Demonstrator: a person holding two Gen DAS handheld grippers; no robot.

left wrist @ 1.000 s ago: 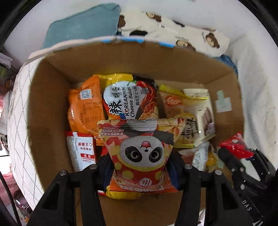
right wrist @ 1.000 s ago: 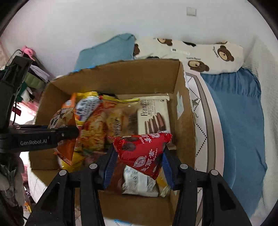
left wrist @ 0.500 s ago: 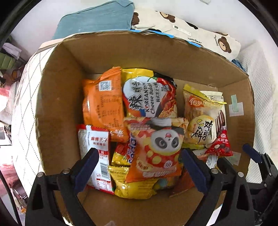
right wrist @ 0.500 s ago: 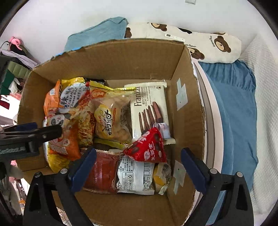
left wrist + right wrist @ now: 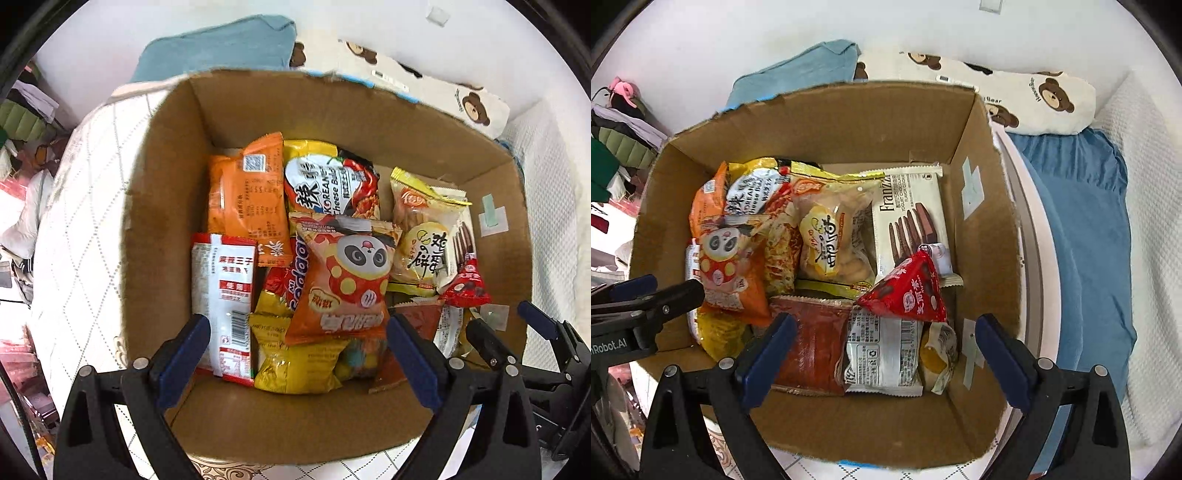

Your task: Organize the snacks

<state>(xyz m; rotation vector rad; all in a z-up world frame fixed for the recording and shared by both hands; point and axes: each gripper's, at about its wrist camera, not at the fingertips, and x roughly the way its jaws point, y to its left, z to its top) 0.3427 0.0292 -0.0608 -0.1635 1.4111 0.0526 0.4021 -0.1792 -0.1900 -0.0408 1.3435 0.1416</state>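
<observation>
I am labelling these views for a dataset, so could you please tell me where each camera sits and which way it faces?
Left wrist: on the left gripper, looking down into the cardboard box; its own open fingers frame the panda snack bag, with the right gripper at the lower right.
Right wrist: on the right gripper, looking down over the box's right half and the red triangular packet; its open fingers show, with the left gripper at the left edge.
Shared: box, panda bag, red packet, bear-print pillow.

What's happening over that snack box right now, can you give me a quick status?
Both tongs, left and right, open and empty. Panda bag and red triangle pack lie in the cardboard box. Nothing in the way.
</observation>
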